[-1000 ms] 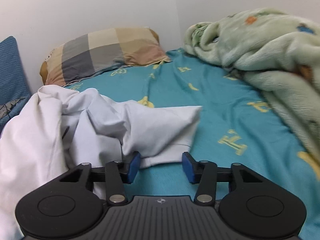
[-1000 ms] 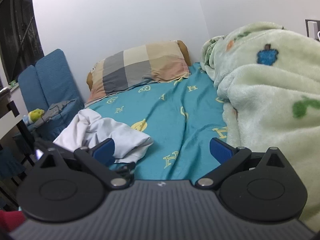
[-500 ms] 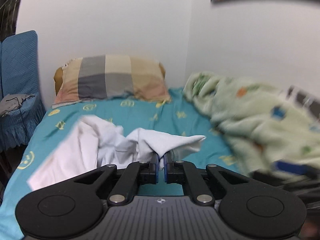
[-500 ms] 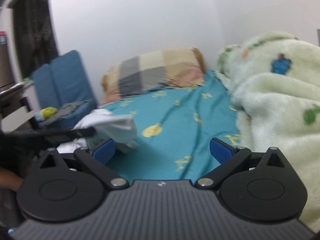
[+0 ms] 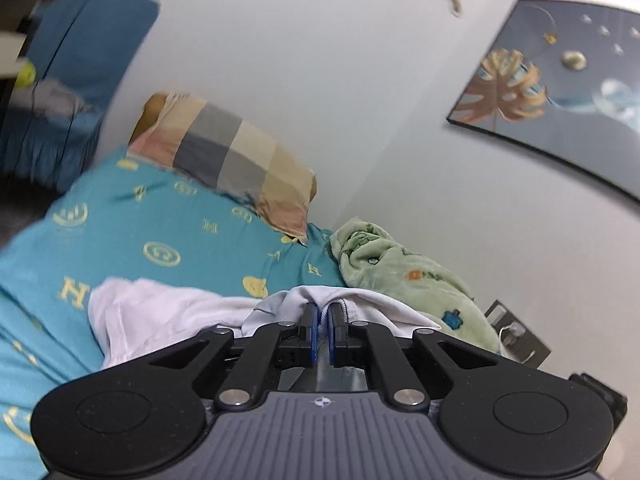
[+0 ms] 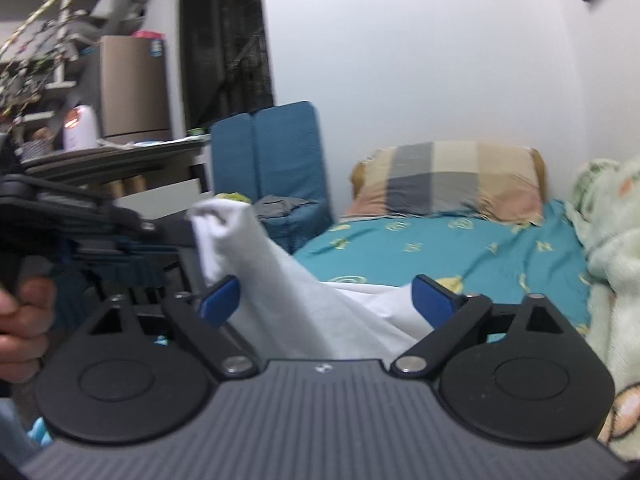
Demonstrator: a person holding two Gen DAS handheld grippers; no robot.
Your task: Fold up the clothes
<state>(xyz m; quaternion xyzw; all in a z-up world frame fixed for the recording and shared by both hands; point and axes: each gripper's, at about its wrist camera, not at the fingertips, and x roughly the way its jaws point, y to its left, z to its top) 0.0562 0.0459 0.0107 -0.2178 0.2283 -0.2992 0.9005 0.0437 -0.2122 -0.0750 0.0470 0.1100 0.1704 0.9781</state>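
The left tool [image 5: 320, 330] is pinching the white garment [image 5: 168, 312], limp and light, at twelve o'clock; the right tool [image 6: 326, 300] is gaping wide, holding nothing, around its draped fold.

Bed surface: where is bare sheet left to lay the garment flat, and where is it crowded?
Bare teal sheet runs between the checked pillow at the head and the white garment nearer the cameras. The green blanket crowds the wall side. The left hand-held gripper pinches the garment; the right hand-held gripper is open.
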